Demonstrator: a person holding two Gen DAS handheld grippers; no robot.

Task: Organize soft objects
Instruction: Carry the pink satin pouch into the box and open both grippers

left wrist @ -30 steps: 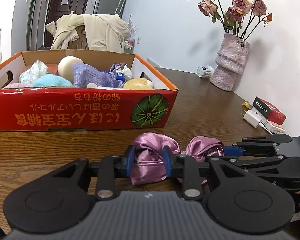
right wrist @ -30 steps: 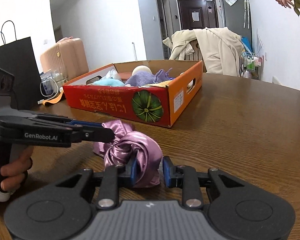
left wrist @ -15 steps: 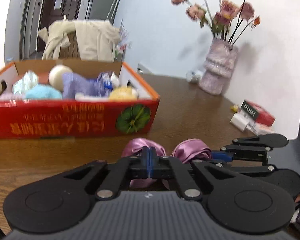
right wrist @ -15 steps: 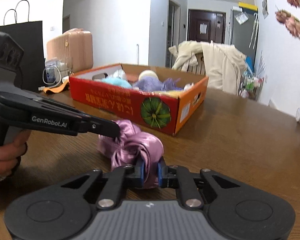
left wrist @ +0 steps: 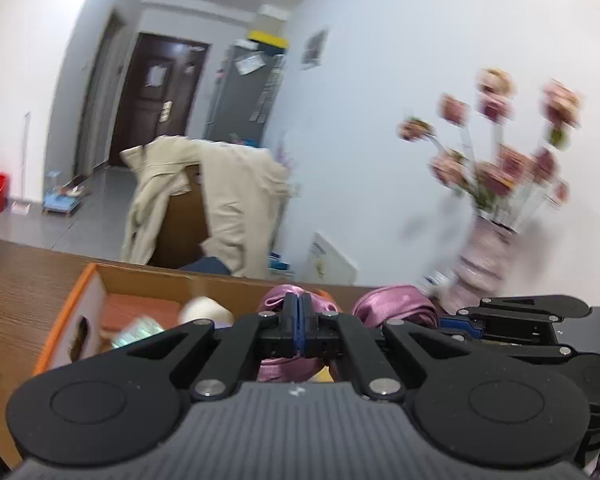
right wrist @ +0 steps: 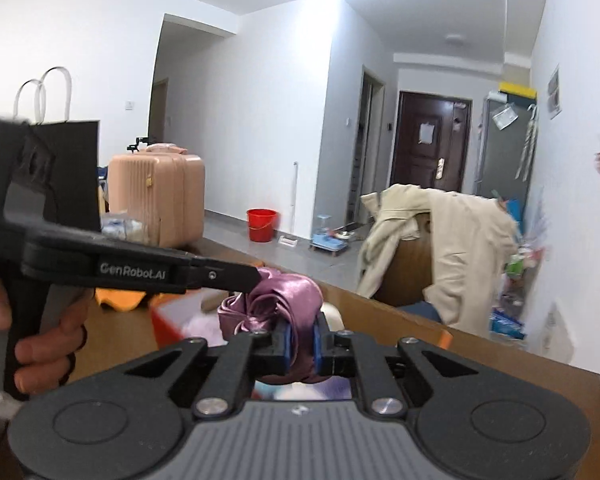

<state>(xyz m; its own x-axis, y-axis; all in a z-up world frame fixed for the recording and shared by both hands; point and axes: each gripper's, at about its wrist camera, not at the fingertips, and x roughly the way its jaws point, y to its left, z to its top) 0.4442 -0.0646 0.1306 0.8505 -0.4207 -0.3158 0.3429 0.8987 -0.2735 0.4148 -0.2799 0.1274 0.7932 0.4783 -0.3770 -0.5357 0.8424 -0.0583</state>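
A shiny purple satin cloth (left wrist: pixel 396 309) hangs between both grippers, raised over the red and orange cardboard box (left wrist: pixel 88 312). My left gripper (left wrist: pixel 299 320) is shut on one bunched end of the cloth. My right gripper (right wrist: pixel 301 340) is shut on the other bunched end (right wrist: pixel 276 300). The box holds soft things, among them a cream ball (left wrist: pixel 204 311); most of its inside is hidden behind the grippers. The left gripper's body (right wrist: pixel 112 268) shows in the right wrist view, held by a hand.
A vase of pink flowers (left wrist: pixel 488 256) stands on the wooden table (left wrist: pixel 16 280) to the right. A chair with a beige coat (left wrist: pixel 208 204) is behind the table. A pink suitcase (right wrist: pixel 156 196) and a black paper bag (right wrist: pixel 64 168) stand at the left.
Both grippers closed on the purple cloth and lifted it off the table. It now hangs above the box, and both views have tilted upward.
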